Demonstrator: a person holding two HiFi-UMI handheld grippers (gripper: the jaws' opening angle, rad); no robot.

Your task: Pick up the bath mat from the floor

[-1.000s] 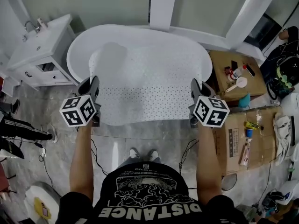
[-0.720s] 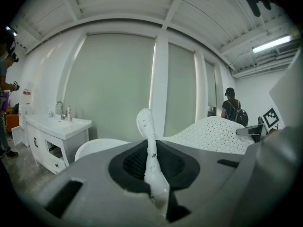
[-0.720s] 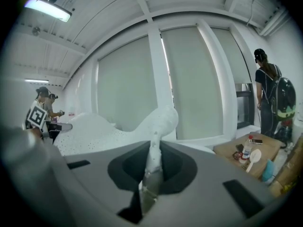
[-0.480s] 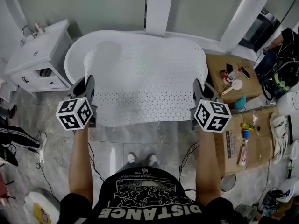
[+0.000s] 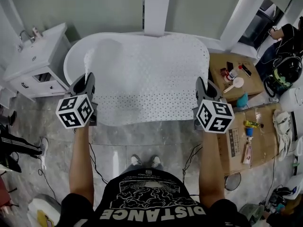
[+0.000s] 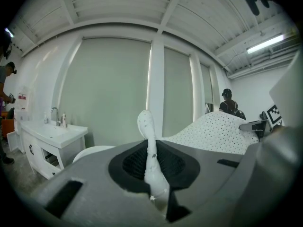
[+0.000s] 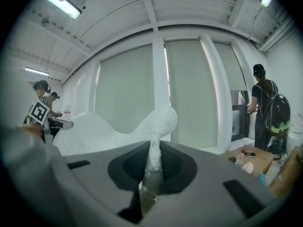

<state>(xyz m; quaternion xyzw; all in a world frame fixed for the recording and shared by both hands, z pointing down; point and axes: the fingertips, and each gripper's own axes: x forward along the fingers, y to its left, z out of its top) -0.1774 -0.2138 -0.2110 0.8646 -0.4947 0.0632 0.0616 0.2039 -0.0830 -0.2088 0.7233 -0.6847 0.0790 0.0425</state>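
bath mat [image 5: 147, 79] is hanging stretched between two grippers above the bathtub [image 5: 71, 59], off the floor; left gripper [image 5: 88, 82] is pinching its left edge; right gripper [image 5: 200, 85] is pinching its right edge

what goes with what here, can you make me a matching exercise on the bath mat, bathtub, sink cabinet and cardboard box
1 bath mat
2 bathtub
3 sink cabinet
4 cardboard box

a far left, tap on top
b on the floor, right side
c gripped by left gripper and right gripper
d oval, beyond the mat

Pairs: 1-c, 2-d, 3-a, 4-b
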